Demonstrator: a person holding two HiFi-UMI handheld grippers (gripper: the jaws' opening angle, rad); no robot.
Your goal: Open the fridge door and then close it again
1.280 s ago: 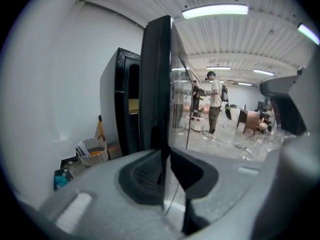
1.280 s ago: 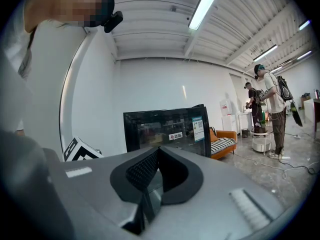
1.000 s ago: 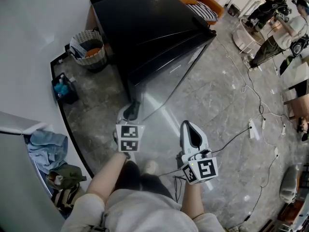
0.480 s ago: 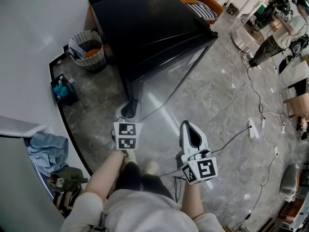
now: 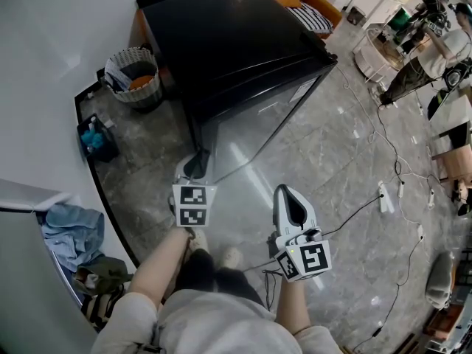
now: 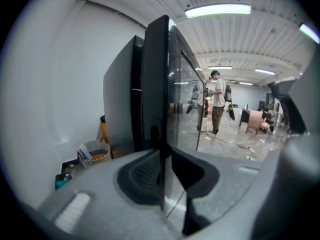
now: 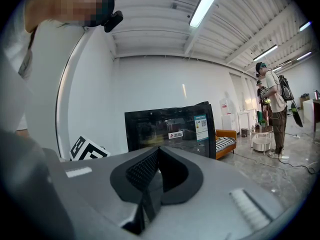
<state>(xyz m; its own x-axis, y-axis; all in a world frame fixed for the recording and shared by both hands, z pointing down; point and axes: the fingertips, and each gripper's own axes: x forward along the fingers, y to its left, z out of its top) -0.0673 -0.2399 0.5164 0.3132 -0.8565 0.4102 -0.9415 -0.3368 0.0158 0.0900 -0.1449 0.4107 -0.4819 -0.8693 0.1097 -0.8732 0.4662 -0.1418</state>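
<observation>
Standing close to the white wall [image 5: 44, 50], the black fridge [image 5: 236, 43] is seen from above, and its glass fridge door [image 5: 262, 120] lies against the body, closed or very nearly closed; a thin gap cannot be excluded. The left gripper [image 5: 198, 165] is held at a vertical edge of the door, at the fridge's front corner nearest to the person. Its jaws have just been opening. The edge of the door is between them, and the pads are set a little apart on each side of it, so no firm pinch on the door is seen. The right gripper [image 5: 290, 198] is held in front of the fridge, well apart from the door, over the grey marble floor [image 5: 332, 146]. Its jaws are pressed together and nothing is held in them. A woven basket [image 5: 133, 76] is placed just beside the fridge, on the wall side, and a small dark caddy [image 5: 96, 135] with blue things in it is placed near the basket, farther from the fridge. Behind the fridge an orange sofa [image 5: 310, 6] with a striped cushion is partly seen. Cables [image 5: 383, 142] are laid on the floor on the other side of the fridge, and farther off on that side some people [image 5: 417, 65] are seen standing.
</observation>
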